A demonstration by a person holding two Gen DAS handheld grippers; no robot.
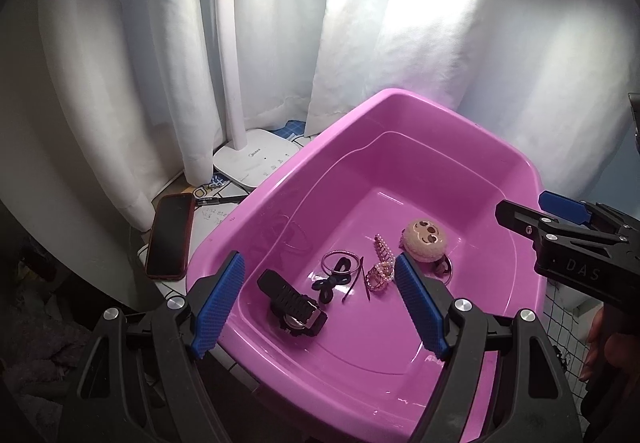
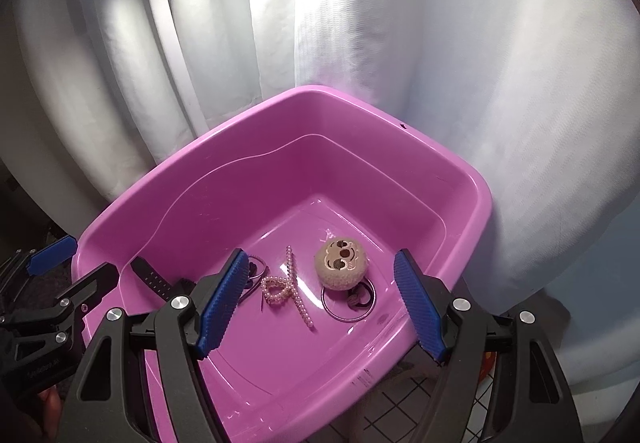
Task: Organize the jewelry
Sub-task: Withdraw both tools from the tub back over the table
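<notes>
White curtain (image 1: 400, 43) behind; jewelry lay gathered in the pink tub (image 1: 400, 115), so your left gripper (image 1: 320, 299) and right gripper (image 2: 320, 299) hovered released, empty.

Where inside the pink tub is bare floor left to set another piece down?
The pink tub has bare floor along its far wall behind the plush face charm, and in the near stretch below the pearl hair clip. It is crowded from the black watch past the hair ties to the charm.
</notes>
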